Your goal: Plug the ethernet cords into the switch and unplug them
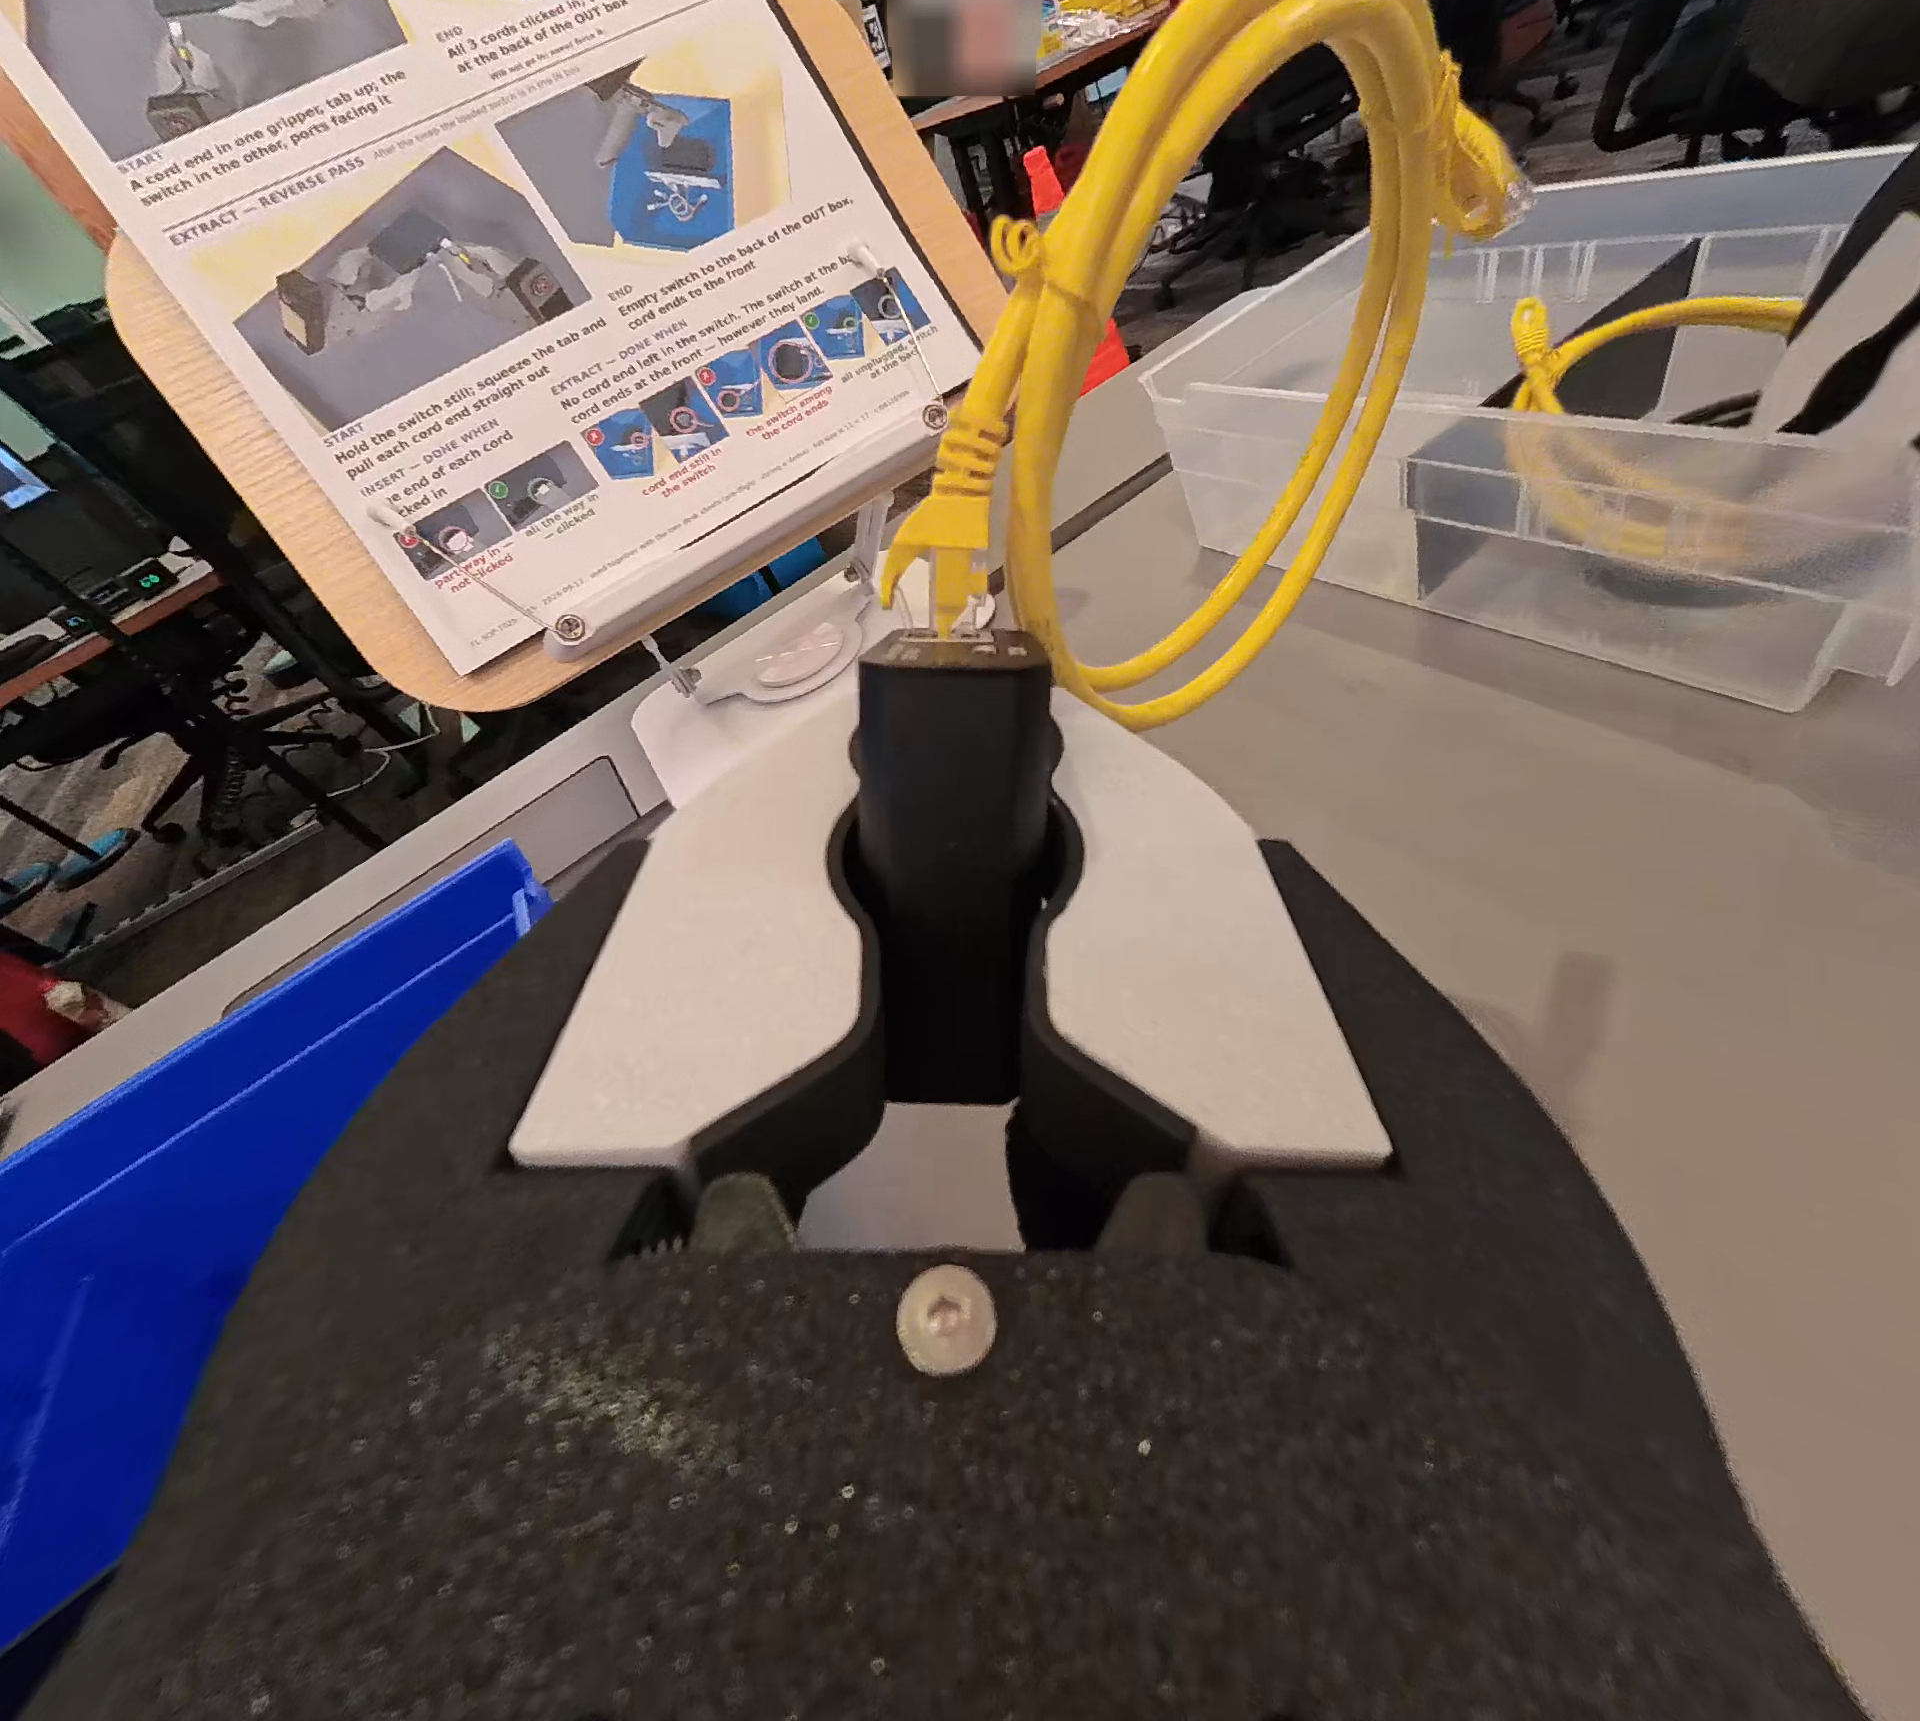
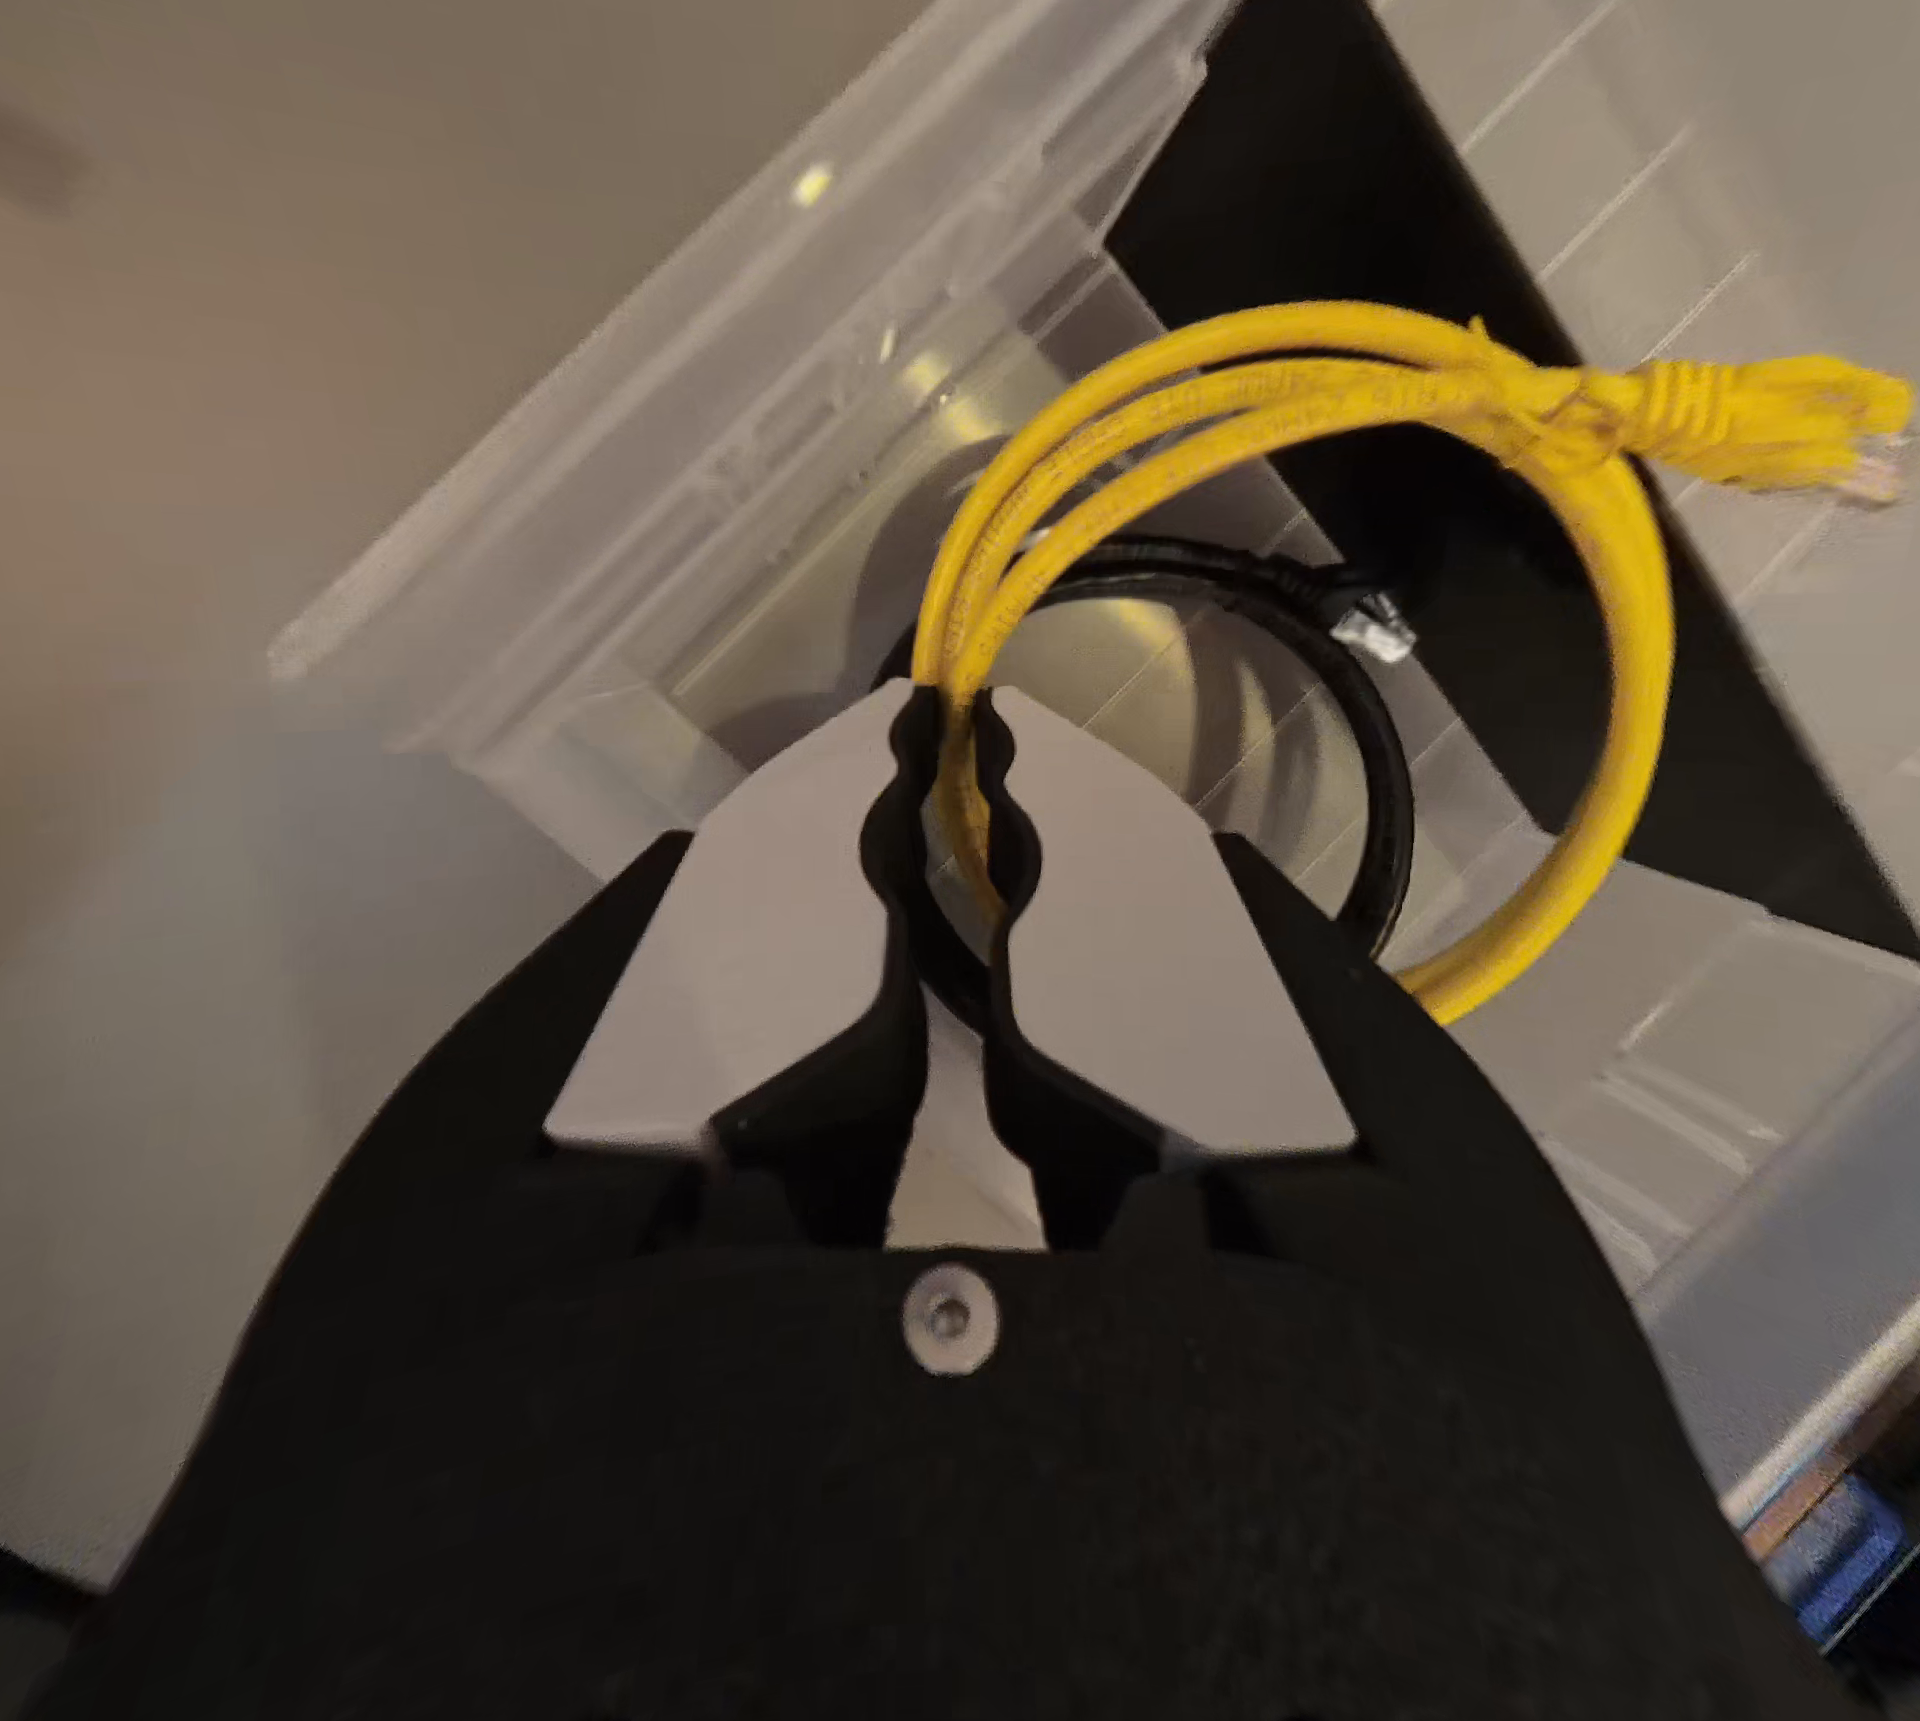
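My left gripper [image 1: 956, 830] is shut on the black switch [image 1: 951, 798] and holds it upright with its ports facing away from me. A coiled yellow ethernet cord [image 1: 1226, 341] has one plug [image 1: 951, 518] seated in a port on the switch's top face; its other plug [image 1: 1481, 165] hangs free at the coil's upper right. My right gripper [image 2: 954, 715] is shut on a second coiled yellow cord [image 2: 1288, 393] over the clear bin [image 2: 727, 424]. That cord's plug [image 2: 1766, 435] sticks out to the right. A black coiled cord [image 2: 1382, 788] lies in the bin below it.
A clear plastic bin [image 1: 1351, 445] stands on the grey table [image 1: 1455, 892] at the right, with the second yellow cord [image 1: 1558, 383] above it. A blue bin [image 1: 208, 1204] is at the lower left. An instruction sheet on a wooden stand [image 1: 499, 248] stands behind the switch. Tip to tip, the grippers are about 30 centimetres apart.
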